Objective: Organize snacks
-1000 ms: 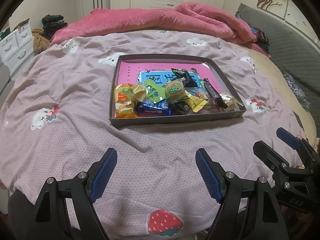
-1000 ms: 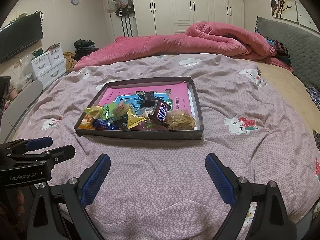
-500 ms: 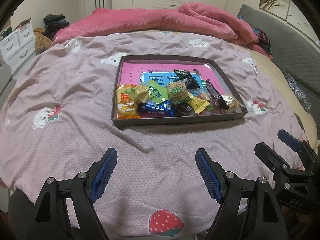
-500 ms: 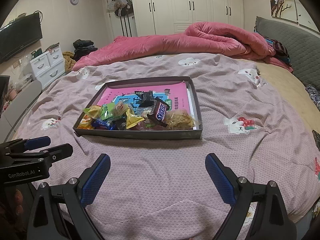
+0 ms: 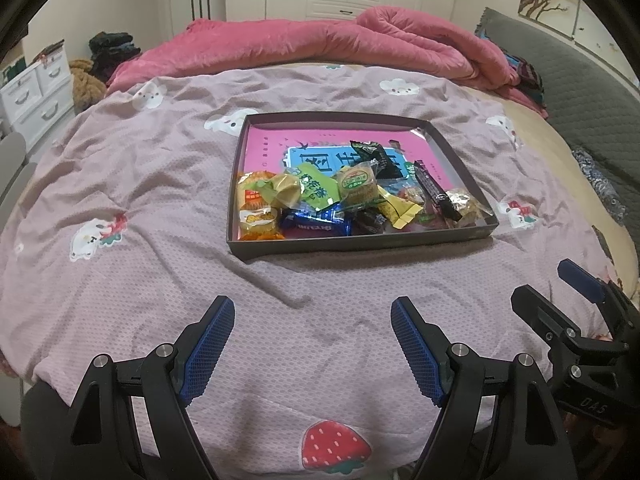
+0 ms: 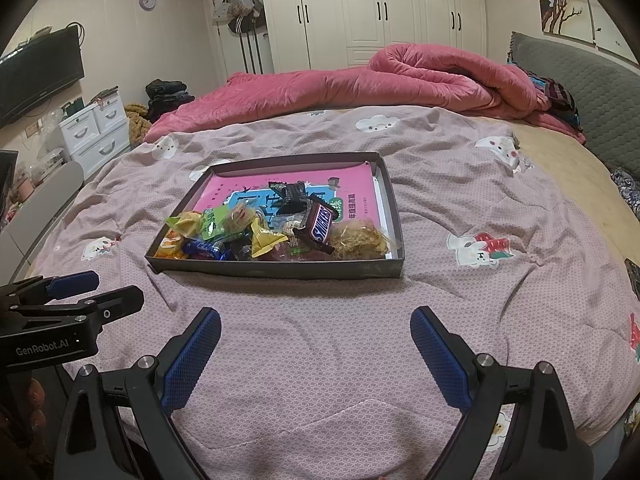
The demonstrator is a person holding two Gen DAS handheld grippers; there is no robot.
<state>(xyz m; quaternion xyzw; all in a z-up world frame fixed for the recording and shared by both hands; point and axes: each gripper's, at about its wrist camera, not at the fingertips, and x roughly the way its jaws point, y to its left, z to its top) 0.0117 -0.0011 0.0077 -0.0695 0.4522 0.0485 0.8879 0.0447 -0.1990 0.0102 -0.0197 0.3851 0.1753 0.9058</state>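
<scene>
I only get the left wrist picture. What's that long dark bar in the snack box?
Observer: In the right wrist view the long brown bar shows its wrapper face, which reads Snickers. It lies tilted on other snacks in the dark shallow cardboard box.
Operator: Is my other grabber open? I just see its edge.
Observer: Yes. The right gripper has its blue padded fingers wide apart with nothing between them, above the pink patterned bedsheet.
Operator: Is there a clock in the room?
Observer: Yes, a small round wall clock hangs to the left of the white wardrobe.
</scene>
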